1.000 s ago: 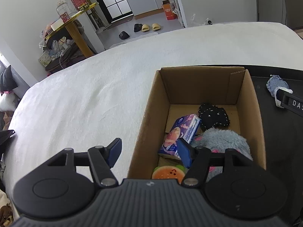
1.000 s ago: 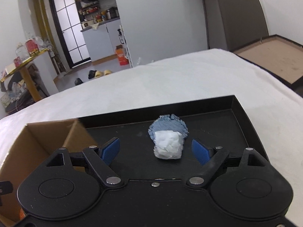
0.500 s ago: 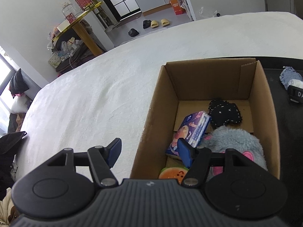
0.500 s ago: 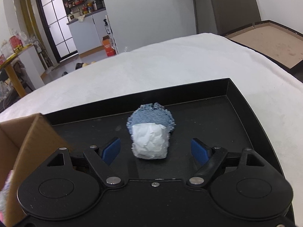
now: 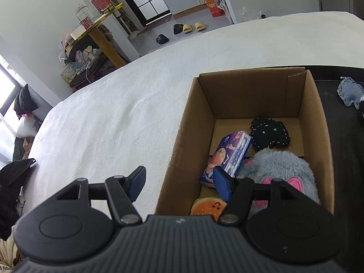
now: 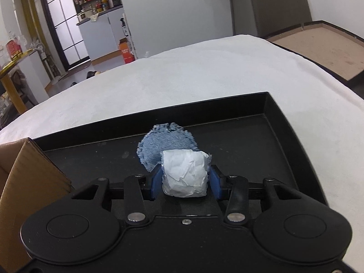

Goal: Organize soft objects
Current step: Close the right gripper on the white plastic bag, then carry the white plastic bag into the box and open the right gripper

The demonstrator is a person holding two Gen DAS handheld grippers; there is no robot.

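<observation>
This is a lived-in home. Far beyond the jaws, a dark-framed glass-paned door (image 6: 66, 25) stands beside a white kitchen counter crowded with jars and bottles (image 6: 97, 16). Yellow and black slippers (image 5: 186, 27) lie on the grey floor ahead of the jaws. To the left, a cluttered yellow-topped wooden side table (image 5: 95, 27) holds boxes and bags.

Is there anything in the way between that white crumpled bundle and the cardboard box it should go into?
Nothing visible. The right gripper has just closed its jaws around the white bundle on the black tray; the cardboard box stands right beside the tray, open-topped.
</observation>
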